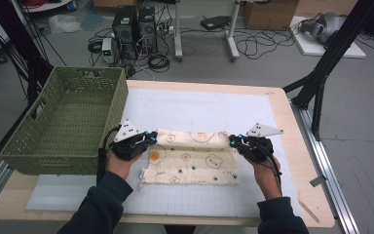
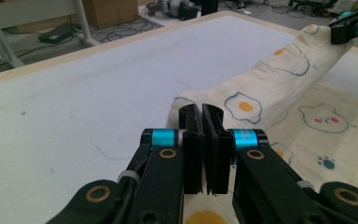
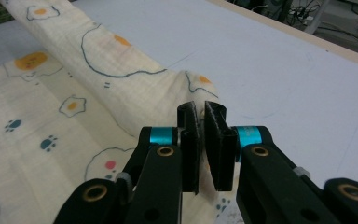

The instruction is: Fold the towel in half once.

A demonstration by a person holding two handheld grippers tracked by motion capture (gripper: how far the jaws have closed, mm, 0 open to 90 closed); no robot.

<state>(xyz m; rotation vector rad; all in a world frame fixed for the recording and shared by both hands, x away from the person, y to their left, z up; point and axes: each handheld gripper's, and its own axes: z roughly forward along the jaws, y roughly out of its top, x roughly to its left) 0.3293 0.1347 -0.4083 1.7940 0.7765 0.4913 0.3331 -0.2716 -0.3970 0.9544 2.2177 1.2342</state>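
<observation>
Both clamped jaws pinch the printed cloth [image 1: 190, 158] on the white mat [image 1: 199, 109] beside the green basket [image 1: 65, 122]: left gripper [image 1: 148, 139] at its far-left corner, right gripper [image 1: 233, 140] at its far-right.

Cream cloth [image 1: 191, 158] printed with fried eggs and bears, green woven basket [image 1: 63, 124], black claws

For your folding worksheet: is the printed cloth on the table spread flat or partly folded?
Partly folded: the cloth's far edge is lifted and doubled over toward the person, pinched at each end by the left tool and right tool.
</observation>
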